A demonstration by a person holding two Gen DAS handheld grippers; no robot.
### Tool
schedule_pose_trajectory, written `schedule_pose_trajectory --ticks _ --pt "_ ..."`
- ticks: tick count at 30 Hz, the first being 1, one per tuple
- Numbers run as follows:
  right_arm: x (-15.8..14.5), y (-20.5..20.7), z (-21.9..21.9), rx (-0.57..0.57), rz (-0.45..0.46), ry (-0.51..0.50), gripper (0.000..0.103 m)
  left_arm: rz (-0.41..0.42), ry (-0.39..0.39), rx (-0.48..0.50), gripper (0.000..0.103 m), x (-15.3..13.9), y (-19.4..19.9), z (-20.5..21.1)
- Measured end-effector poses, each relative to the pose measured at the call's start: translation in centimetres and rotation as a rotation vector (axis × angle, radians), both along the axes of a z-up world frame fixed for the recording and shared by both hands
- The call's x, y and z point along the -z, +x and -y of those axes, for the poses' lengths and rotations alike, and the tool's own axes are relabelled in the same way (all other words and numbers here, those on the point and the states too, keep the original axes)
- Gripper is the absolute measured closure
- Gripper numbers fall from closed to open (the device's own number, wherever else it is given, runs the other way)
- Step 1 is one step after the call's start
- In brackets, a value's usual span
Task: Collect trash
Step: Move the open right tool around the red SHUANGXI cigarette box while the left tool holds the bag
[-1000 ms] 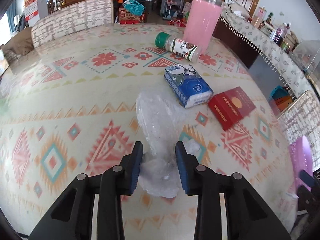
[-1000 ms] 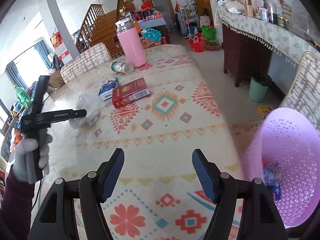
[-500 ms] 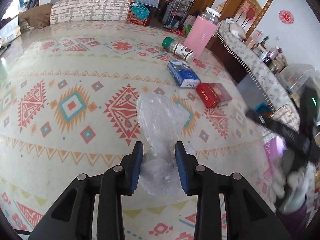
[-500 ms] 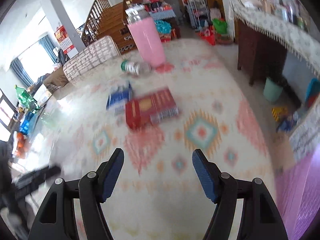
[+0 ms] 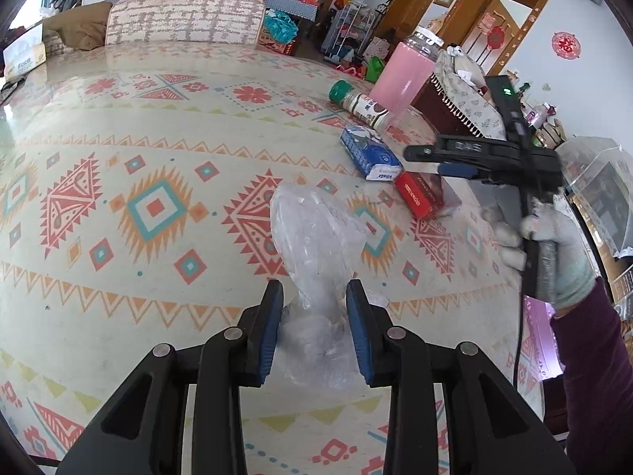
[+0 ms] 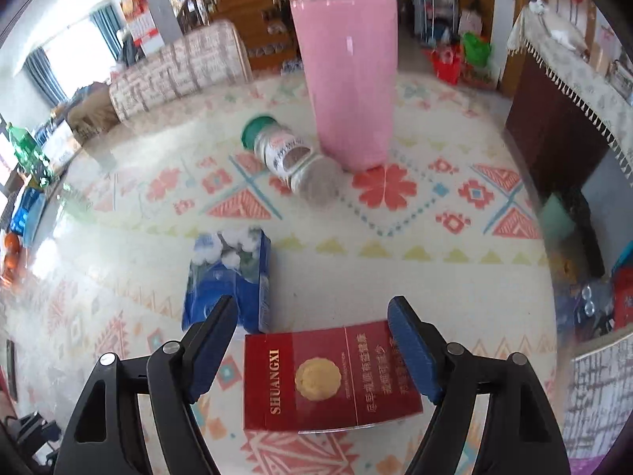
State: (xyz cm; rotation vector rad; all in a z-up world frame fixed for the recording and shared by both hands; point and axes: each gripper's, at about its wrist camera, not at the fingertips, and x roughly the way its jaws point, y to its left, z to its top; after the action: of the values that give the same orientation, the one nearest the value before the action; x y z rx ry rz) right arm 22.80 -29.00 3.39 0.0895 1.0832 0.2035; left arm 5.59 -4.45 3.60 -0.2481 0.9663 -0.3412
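Observation:
My left gripper (image 5: pixel 314 326) is shut on a crumpled clear plastic bag (image 5: pixel 316 245) and holds it above the patterned tablecloth (image 5: pixel 158 158). My right gripper (image 6: pixel 312 344) is open, its jaws standing on either side of a red SHUANGXI cigarette box (image 6: pixel 328 376) that lies flat on the table. The right gripper also shows in the left wrist view (image 5: pixel 455 160), held by a gloved hand over the red box (image 5: pixel 419 194).
A blue tissue pack (image 6: pixel 229 277) lies left of the red box. A green-capped spice jar (image 6: pixel 289 154) lies on its side by a tall pink bottle (image 6: pixel 348 79). A chair (image 5: pixel 182 19) stands at the far table edge.
The right gripper swung from the purple basket side to over the red box. The left gripper lifted and pulled back with the bag still in it.

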Motion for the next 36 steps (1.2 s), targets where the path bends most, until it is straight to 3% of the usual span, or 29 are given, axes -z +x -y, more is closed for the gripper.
schedule_pose_trajectory --ticks 3,6,10,19,27,36 --pt "0.0 -2.0 -0.3 -0.069 -0.052 -0.013 0.018 -0.007 -0.002 -0.01 0.071 0.1 0.1 -0.2" --pt "0.1 -4.3 -1.0 -0.152 -0.097 -0.016 0.011 -0.006 0.005 -0.015 0.071 0.2 0.1 -0.1" --pt "-0.3 -7.4 -1.9 -0.246 -0.151 0.036 0.01 0.003 0.023 -0.009 0.071 0.2 -0.1 0.2" --pt "-0.7 -8.6 -1.8 -0.162 -0.047 -0.105 0.011 0.002 0.054 -0.013 0.071 0.6 0.1 0.5" --pt "1.4 -6.9 -2.7 -0.15 -0.078 -0.025 0.011 -0.027 0.038 -0.028 0.07 1.1 0.4 -0.1" --pt "2.2 -8.9 -2.9 -0.186 -0.102 0.058 0.009 -0.034 0.024 -0.001 0.046 0.9 0.1 0.2"
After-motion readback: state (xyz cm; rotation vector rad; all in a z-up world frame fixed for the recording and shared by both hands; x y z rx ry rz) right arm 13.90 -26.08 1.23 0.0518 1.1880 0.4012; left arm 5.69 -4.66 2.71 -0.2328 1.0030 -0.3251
